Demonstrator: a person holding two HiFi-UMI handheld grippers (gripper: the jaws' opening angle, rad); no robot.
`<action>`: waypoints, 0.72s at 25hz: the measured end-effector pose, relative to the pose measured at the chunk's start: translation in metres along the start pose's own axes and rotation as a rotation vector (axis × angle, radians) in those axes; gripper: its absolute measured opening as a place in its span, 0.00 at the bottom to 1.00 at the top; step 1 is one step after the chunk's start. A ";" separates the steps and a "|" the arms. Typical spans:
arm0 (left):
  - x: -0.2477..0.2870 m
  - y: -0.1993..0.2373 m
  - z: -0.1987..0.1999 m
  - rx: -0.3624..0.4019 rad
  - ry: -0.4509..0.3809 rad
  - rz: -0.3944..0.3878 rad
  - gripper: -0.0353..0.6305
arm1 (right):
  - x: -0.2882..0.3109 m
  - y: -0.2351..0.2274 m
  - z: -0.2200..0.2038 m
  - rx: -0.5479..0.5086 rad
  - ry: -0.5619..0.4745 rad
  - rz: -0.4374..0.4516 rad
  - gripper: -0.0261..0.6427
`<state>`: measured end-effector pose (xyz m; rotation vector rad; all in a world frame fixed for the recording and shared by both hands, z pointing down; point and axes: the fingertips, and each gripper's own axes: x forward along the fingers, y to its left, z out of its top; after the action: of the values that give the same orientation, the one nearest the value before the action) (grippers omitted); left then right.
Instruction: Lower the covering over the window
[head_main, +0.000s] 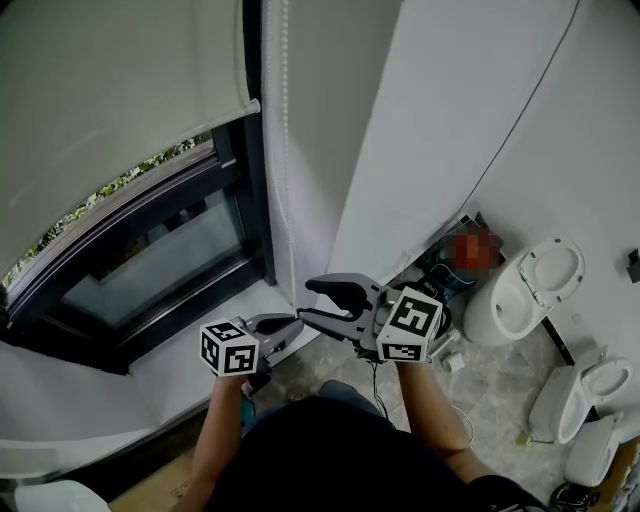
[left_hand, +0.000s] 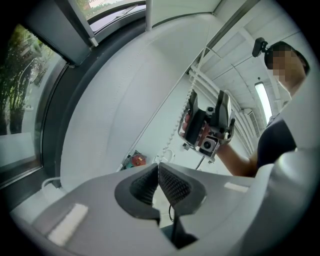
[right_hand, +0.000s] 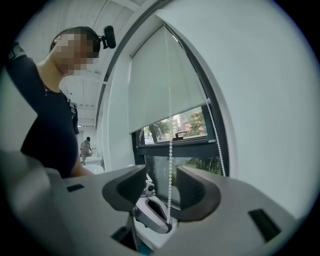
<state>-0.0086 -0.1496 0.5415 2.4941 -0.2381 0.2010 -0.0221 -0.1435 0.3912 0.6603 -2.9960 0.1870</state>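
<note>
Now, left tongs tight on bead chain, right tongs wide around it.

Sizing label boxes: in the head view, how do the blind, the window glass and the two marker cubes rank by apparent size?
1. Blind
2. Window glass
3. Right cube and left cube: the right looks slightly bigger, but that may only be nearness, so I won't rank them.

A pale roller blind was lowered partway over the dark-framed window, its white bead chain stretched straight down.
</note>
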 end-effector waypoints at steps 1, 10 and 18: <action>0.000 -0.001 0.000 -0.001 0.000 0.000 0.07 | 0.002 -0.002 0.004 -0.005 -0.003 -0.004 0.27; 0.001 -0.001 -0.001 -0.005 -0.004 -0.011 0.07 | 0.025 -0.014 0.027 -0.024 -0.037 -0.025 0.26; 0.002 0.000 -0.007 0.055 0.004 0.012 0.07 | 0.028 -0.016 0.021 0.022 -0.039 -0.019 0.06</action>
<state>-0.0068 -0.1458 0.5477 2.5467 -0.2496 0.2199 -0.0416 -0.1727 0.3747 0.7025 -3.0274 0.2087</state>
